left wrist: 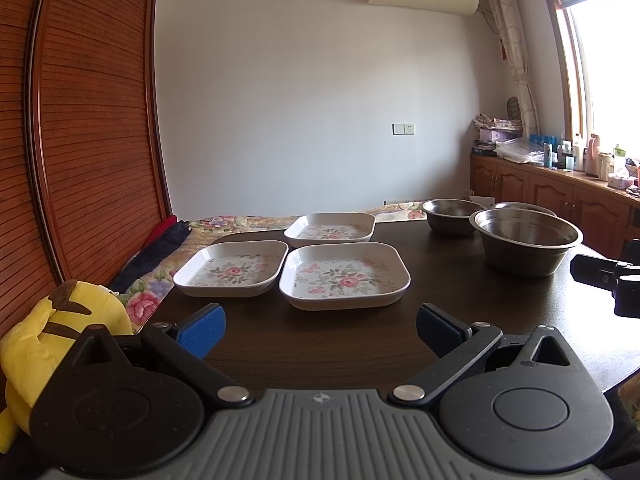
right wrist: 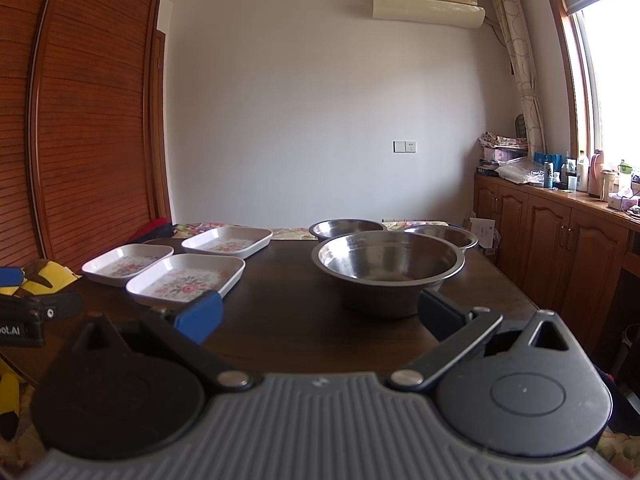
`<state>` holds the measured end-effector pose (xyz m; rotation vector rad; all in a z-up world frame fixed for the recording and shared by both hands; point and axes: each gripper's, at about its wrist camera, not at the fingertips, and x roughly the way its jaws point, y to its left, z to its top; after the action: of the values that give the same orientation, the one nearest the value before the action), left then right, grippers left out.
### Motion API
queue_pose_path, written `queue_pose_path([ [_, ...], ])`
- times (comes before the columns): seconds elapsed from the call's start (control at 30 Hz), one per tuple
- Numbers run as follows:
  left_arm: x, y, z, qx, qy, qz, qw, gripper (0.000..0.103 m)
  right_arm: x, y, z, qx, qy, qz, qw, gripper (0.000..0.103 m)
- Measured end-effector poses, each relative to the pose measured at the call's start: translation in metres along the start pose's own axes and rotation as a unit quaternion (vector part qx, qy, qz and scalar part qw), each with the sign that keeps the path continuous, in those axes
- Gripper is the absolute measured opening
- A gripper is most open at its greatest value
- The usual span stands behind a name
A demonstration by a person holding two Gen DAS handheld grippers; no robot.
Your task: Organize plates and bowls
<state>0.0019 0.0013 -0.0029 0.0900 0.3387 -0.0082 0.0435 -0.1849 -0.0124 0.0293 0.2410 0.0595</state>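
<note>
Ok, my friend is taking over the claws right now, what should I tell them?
Left claw: open, empty, facing the three white square floral plates.
Right claw: open, empty, just short of the nearest steel bowl.
Plates: near one, left one, far one, all side by side on the dark wooden table, none stacked.
Bowls: three round steel ones, nearest, back left, back right, each separate.
Done: nothing yet.
Left: everything, probably stacking plates together and nesting bowls.
</note>
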Motion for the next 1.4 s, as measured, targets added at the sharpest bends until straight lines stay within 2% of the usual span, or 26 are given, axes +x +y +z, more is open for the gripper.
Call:
queue_pose_path([
  [1.1, 0.0012, 0.0000, -0.0008, 0.000, 0.002, -0.001, 1.0000, 0.103, 0.0013, -0.0039, -0.0014, 0.006, 0.002, -0.002, 1.000, 0.103],
  [1.4, 0.0050, 0.0011, -0.0040, -0.001, 0.013, -0.003, 0.9999, 0.103, 0.0054, -0.0045, -0.0022, 0.010, 0.008, 0.013, 1.000, 0.103],
])
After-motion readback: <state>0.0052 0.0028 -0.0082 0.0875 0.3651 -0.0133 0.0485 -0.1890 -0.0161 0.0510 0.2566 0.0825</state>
